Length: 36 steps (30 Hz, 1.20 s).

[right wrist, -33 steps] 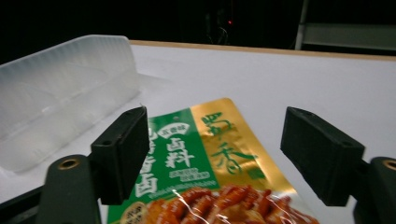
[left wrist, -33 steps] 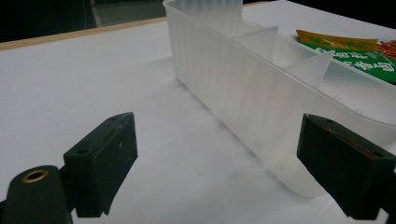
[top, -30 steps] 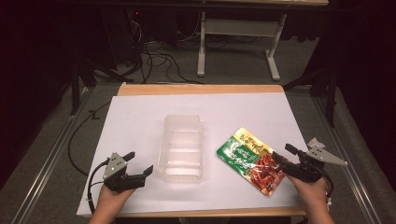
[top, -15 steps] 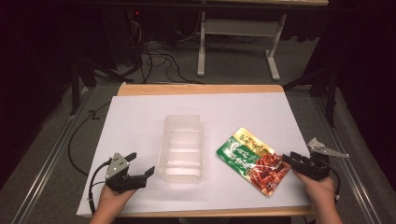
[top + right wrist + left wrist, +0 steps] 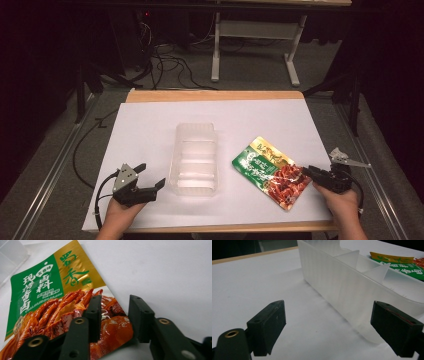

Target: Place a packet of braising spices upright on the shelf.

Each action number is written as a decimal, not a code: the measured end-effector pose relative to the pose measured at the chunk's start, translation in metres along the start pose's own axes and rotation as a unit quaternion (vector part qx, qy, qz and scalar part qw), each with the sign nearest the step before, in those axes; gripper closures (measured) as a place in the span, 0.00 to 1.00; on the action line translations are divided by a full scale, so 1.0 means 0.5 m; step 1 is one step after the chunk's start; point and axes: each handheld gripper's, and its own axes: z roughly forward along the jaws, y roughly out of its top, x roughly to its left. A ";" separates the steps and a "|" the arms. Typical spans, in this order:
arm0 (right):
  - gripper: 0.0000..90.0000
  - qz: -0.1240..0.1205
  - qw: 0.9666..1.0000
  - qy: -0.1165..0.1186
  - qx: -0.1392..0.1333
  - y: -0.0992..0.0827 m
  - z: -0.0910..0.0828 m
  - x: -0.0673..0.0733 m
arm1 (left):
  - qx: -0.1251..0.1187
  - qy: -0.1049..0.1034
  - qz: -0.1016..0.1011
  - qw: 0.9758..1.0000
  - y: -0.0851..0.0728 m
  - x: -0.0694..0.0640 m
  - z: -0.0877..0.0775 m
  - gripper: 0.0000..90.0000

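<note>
Counter (image 5: 150, 125): covered with a white sheet, wooden edge showing at the far side.
Tray (image 5: 195, 159): clear plastic, 3 compartments, lying mid-counter with its long side running near to far; compartments look empty.
Snack pouch (image 5: 270, 171): flat on the sheet just right of the tray, set diagonally; green and gold end far-left, red food picture at the near-right end.
Left gripper (image 5: 150, 176): near-left, resting low beside the tray's near-left corner; jaws spread wide, holding nothing, tray wall (image 5: 342, 287) between them and ahead.
Right gripper (image 5: 306, 171): near-right, at the pouch's near-right edge; jaws narrowly parted over the pouch corner (image 5: 117, 327), not closed on it.
</note>
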 end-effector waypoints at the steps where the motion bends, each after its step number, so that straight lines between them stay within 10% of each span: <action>1: 0.75 0.001 1.000 0.000 0.000 -0.001 -0.002 -0.001 | 0.000 0.000 0.000 1.000 0.000 0.000 0.000 0.15; 9: 1.00 -0.008 1.000 0.001 0.001 -0.004 -0.014 0.000 | -0.003 0.002 0.000 1.000 0.001 0.002 -0.002 0.15; 36: 1.00 -0.038 0.998 0.020 0.041 -0.100 -0.093 0.086 | -0.011 0.001 0.007 1.000 0.007 0.001 -0.007 0.15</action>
